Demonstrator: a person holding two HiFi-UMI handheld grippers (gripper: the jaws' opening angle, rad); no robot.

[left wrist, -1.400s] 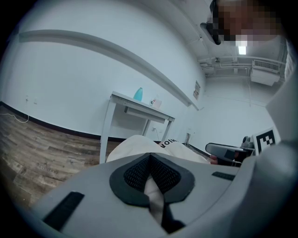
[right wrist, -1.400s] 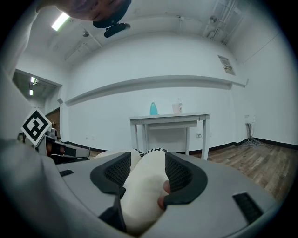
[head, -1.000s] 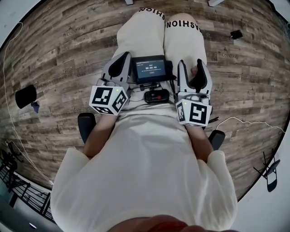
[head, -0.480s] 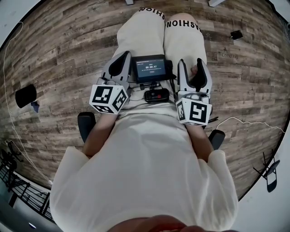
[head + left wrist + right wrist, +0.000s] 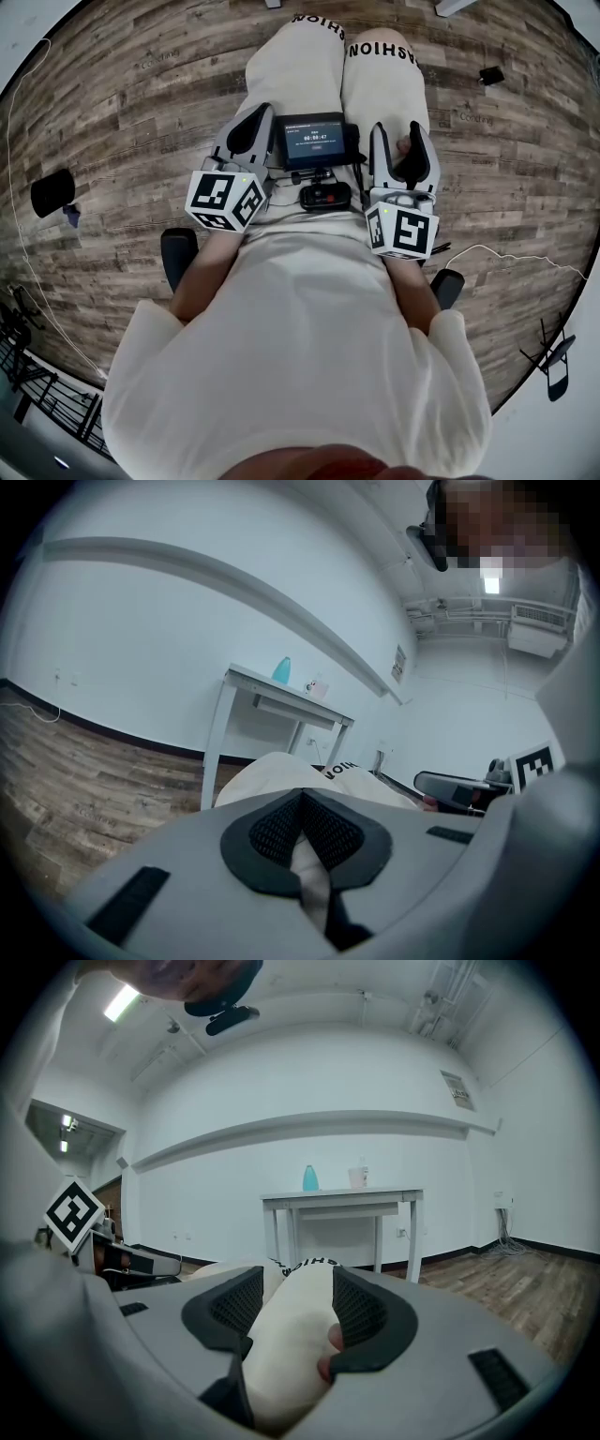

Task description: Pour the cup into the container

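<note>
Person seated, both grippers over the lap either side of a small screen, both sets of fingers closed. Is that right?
Not quite. Only the left gripper has its fingers closed. The right gripper has its fingers apart, as the right gripper view shows. Both are over the lap, either side of the small screen.

A small lit screen [image 5: 314, 141] sits at upper centre; a black object [image 5: 52, 192] lies on the wood floor [image 5: 122, 112] at left.

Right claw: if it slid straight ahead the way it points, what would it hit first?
Probably the person's own leg, lying between the two sides of the open right claw; the white table stands far beyond.
</note>
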